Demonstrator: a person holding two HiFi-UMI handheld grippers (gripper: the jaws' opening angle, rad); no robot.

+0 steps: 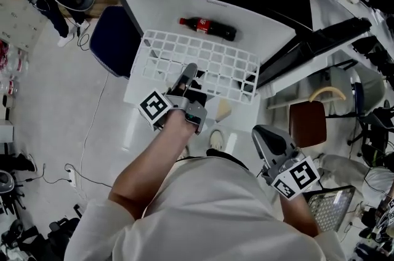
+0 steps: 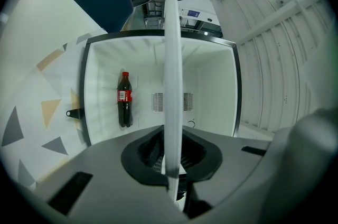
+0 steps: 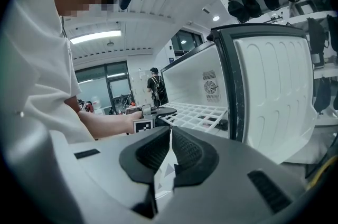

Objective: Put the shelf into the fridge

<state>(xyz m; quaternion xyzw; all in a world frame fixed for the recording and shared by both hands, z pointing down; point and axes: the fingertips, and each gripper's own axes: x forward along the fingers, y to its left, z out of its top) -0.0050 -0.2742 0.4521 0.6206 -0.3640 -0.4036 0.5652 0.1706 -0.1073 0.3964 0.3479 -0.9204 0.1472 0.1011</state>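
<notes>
**Left gripper (image 1: 188, 72) pinching the white grid shelf (image 1: 209, 60) at the fridge mouth**

Left gripper's grey jaws are clamped on the near edge of the white lattice shelf. In the left gripper view (image 2: 171, 165) the ribbed black pads grip it from both sides, and the shelf (image 2: 172, 59) shows edge-on as one thin pale strip running toward 12 o'clock.

In the head view the shelf is a flat rectangular grid of thin white bars forming square cells. It stretches from the gripper toward 12 o'clock, with its far part reaching into the open fridge (image 1: 160, 7), a cabinet with a black shell and a smooth white lining. Its near edge is outside the opening.

Beyond the shelf at 12 o'clock, a dark plastic cola bottle with a red label (image 1: 207, 28) lies on the white lining. The left gripper view shows the bottle (image 2: 124, 100) at 9 o'clock of the shelf's strip, beside a small slatted vent (image 2: 158, 102).

Right gripper (image 1: 268, 136) is at 4 o'clock in the head view, well apart from the shelf. Its textured black pads (image 3: 170, 138) are pressed together on nothing. The moulded white fridge door (image 3: 274, 91) stands open at 3 o'clock.
</notes>
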